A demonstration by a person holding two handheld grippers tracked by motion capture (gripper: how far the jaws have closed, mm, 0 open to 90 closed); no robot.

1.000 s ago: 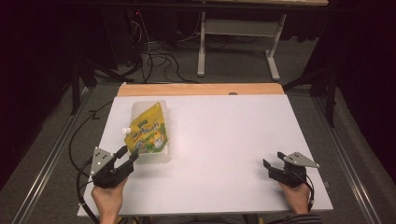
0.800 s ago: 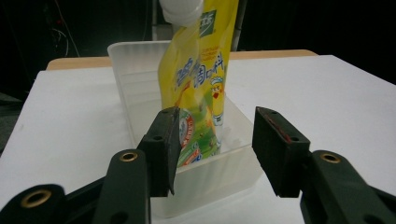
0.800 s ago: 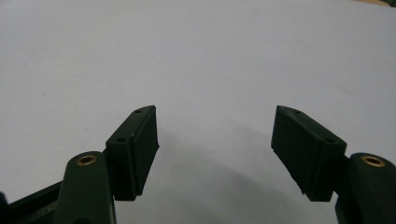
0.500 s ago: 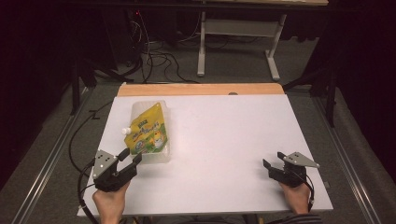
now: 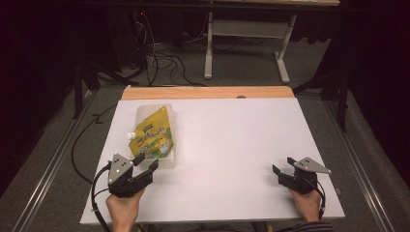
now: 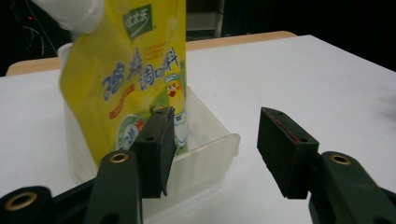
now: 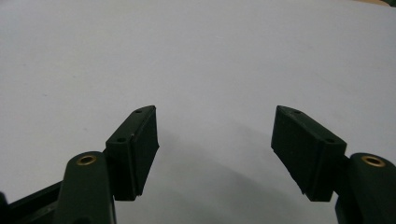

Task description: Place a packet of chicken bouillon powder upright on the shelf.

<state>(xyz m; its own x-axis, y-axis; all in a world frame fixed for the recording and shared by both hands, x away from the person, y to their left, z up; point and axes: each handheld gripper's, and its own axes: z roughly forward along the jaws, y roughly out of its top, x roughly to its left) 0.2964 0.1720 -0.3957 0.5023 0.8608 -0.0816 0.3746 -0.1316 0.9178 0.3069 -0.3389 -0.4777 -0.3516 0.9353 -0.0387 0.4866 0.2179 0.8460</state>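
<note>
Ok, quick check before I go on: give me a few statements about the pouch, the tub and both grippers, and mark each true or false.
1. The yellow pouch sits in a clear plastic tub. True.
2. The left gripper is shut on the pouch. False: its jaws are open and one sits at the tub's near wall.
3. The right gripper is open over bare white table. True.
4. The pouch's white cap points toward the right gripper. False: it points to the table's left edge.
5. The pouch lies at the table's right side. False: it is on the left.
</note>
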